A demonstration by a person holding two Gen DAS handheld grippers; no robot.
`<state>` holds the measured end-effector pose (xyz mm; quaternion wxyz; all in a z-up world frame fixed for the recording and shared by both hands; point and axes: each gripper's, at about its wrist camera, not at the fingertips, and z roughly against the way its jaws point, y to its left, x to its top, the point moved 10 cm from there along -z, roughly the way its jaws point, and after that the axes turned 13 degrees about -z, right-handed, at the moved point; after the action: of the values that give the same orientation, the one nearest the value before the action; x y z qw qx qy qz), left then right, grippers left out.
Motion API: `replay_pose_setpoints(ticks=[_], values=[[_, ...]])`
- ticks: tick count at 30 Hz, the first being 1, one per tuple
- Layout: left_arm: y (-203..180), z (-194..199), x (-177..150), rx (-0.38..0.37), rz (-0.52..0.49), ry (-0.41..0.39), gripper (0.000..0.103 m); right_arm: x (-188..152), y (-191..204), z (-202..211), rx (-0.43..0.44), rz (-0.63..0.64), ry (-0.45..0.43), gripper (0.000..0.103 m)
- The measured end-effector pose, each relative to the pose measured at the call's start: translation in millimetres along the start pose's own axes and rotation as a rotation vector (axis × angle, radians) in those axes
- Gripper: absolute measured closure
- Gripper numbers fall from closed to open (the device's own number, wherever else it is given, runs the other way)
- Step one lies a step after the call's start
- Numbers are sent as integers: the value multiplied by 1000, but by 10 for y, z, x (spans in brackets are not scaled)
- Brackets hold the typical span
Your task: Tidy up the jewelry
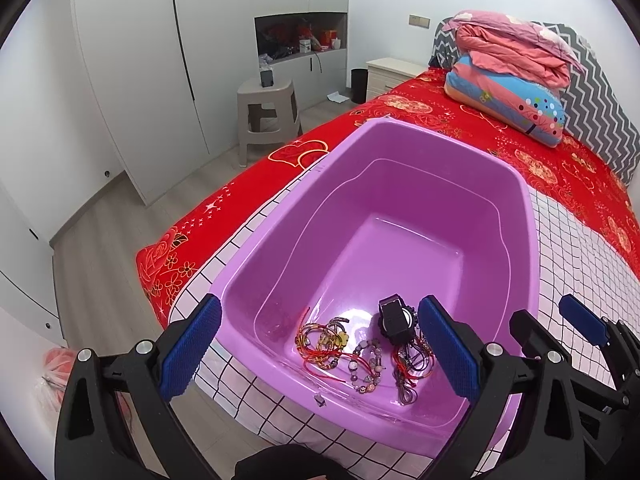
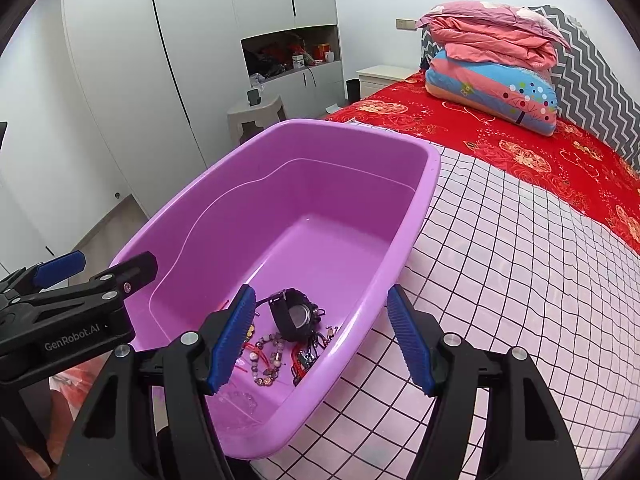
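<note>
We see a large, glossy purple plastic tub (image 1: 516, 216) sitting on a white bedcover with a black grid pattern (image 1: 576, 256), which lies over a red bedsheet printed with gold roses and hearts (image 1: 472, 116). All the jewelry lies in the near corner of the tub's floor, at about 6 o'clock in the left wrist view. There, a black wristwatch with a round pale face (image 1: 396, 318) sits toward 5 o'clock, a tangle of red and gold cord bracelets (image 1: 320, 342) lies to its left, a bracelet of round mottled stone beads (image 1: 366, 364) rests between them and nearer to us, and a bundle of dark and red cords with a metal clasp (image 1: 410, 368) lies just below the watch. Our left gripper (image 1: 320, 350), black with blue ribbed pads, hovers over the tub's near rim with its fingers spread wide apart and nothing between them. Our right gripper (image 2: 320, 344) shows the same blue pads, also spread wide and empty, straddling the tub's right wall, with one finger over the jewelry and the other over the grid cover. In the right wrist view the left gripper appears at 9 o'clock, outside the tub's left side. Toward 1 o'clock, a folded pink quilt (image 1: 516, 44) is stacked on a blue and pink patterned pillow (image 1: 508, 108) against a grey and white zigzag headboard (image 1: 600, 100). At 11 o'clock stands a grey plastic stool (image 1: 268, 116) before white wardrobe doors (image 1: 132, 60).
</note>
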<state>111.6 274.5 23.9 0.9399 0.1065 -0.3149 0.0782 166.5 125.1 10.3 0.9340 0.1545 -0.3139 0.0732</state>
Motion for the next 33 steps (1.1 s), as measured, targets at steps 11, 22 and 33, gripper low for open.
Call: replay_pose_setpoints(ticks=[11,22,33], values=[[8,15,4,-7,1,-3,6,-10,18,4,-2,3,-2,38],[-4,29,-3,-8,-2,-8,6,-11,35,21,-3,9,-4,38],[9,37,21,-3,-3,-17,6,-11,30,19,-2,9,-2,38]])
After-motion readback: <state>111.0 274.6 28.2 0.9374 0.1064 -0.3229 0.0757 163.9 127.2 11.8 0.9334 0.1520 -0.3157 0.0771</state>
